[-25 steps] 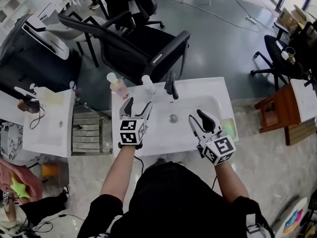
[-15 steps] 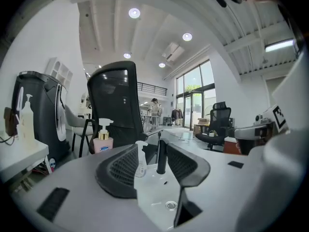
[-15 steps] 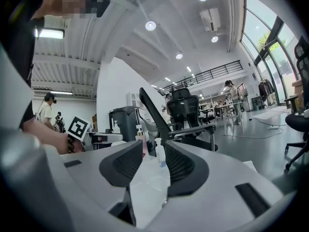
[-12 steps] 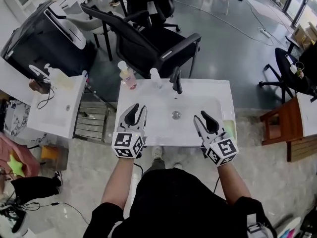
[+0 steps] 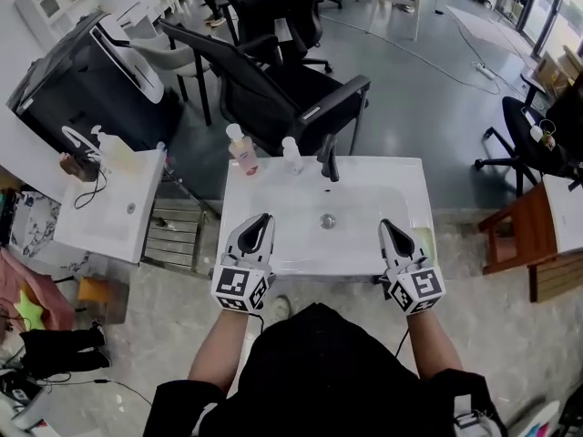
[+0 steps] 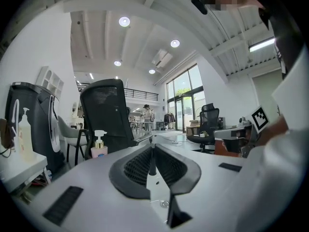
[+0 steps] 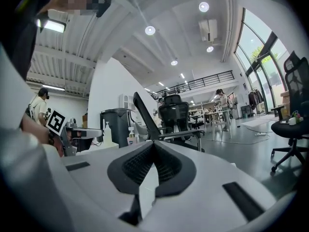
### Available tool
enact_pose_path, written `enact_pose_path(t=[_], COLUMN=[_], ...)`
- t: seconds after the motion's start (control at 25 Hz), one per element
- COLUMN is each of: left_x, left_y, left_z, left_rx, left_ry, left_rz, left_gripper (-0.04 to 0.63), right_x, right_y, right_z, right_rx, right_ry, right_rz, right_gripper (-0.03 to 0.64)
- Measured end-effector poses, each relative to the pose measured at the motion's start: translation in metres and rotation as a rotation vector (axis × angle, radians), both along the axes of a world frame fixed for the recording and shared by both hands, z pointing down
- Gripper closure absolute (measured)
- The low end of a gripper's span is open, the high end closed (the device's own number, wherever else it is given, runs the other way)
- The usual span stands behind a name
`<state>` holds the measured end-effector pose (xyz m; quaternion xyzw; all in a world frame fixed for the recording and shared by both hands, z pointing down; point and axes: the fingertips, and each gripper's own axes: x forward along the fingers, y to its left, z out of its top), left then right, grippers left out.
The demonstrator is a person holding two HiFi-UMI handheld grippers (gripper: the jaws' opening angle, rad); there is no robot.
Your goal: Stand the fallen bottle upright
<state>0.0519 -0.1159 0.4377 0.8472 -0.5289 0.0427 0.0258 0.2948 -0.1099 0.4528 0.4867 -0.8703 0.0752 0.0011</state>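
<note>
Left gripper (image 5: 266, 218), right gripper (image 5: 384, 225): fingers just clenched, nothing between them, at the front edge of the sink (image 5: 401, 176). Head view: clear bottle (image 5: 292, 157) and pink pump bottle (image 5: 241, 150) upright at back rim, near faucet (image 5: 328, 157). Left gripper view: pink pump bottle only.

The sink (image 5: 387, 178) is white, the pump bottle (image 5: 242, 152) seemingly pale pink.
</note>
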Motion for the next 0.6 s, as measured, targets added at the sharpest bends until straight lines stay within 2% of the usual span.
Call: enact_pose_path(t=[0.2, 0.44, 0.6], left_x=[-0.019, -0.028, -0.03], left_y=[-0.008, -0.016, -0.02], left_z=[-0.005, -0.001, 0.0], left_rx=[-0.007, -0.025, -0.03], left_ry=[0.026, 0.081, 0.092], left_rz=[0.01, 0.027, 0.043], left_gripper=[0.561, 0.561, 0.561], right_x=[-0.001, -0.025, -0.033], right_y=[-0.003, -0.003, -0.002], right_z=[-0.005, -0.005, -0.005], right_rx=[0.005, -0.007, -0.016], right_ry=[-0.012, -0.011, -0.026], right_rz=[0.058, 0.055, 0.058], right_gripper=[0.589, 0.589, 0.589])
